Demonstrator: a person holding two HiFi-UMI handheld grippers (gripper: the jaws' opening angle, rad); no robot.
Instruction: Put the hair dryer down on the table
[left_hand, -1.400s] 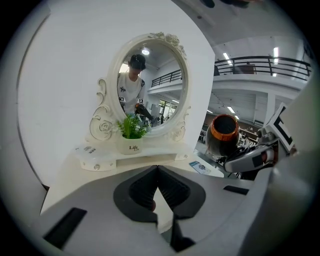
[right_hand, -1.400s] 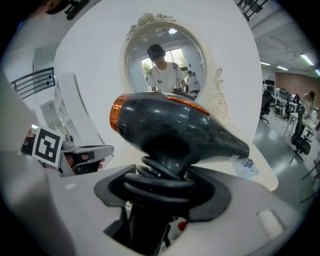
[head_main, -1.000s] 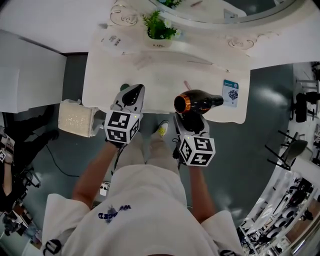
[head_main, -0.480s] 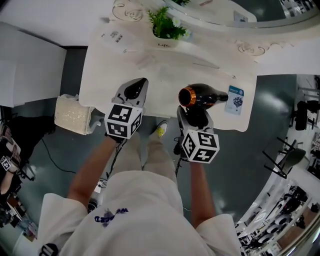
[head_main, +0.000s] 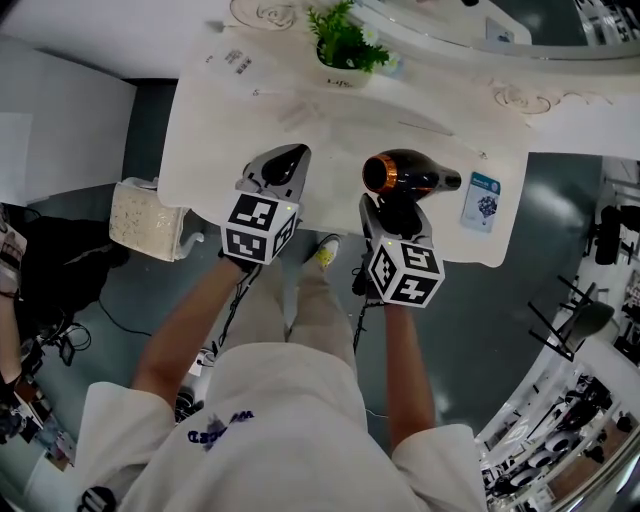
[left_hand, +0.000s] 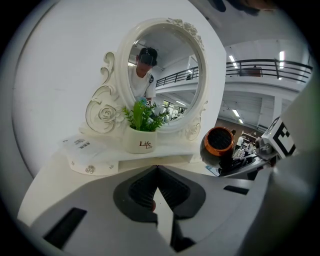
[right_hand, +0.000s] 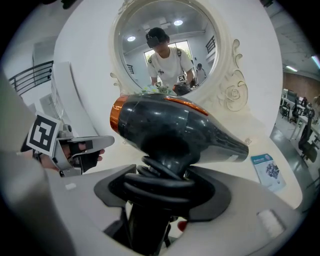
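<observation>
Gripping the hair dryer (right_hand: 175, 127) by its cord-wrapped handle, the right tongs (head_main: 398, 215) hold it over the white counter (head_main: 330, 130) near the front edge, barrel level, nozzle toward a blue card (head_main: 482, 197). Left tongs (left_hand: 158, 170) are closed together, empty, alongside. Contact between dryer and counter cannot be judged.

Plant pot (left_hand: 144, 144), straight ahead of the left gripper (left_hand: 158, 169): reads "Life", repeated smaller beneath. Blue card (right_hand: 268, 171), right of the right gripper (right_hand: 167, 174): print illegible.
</observation>
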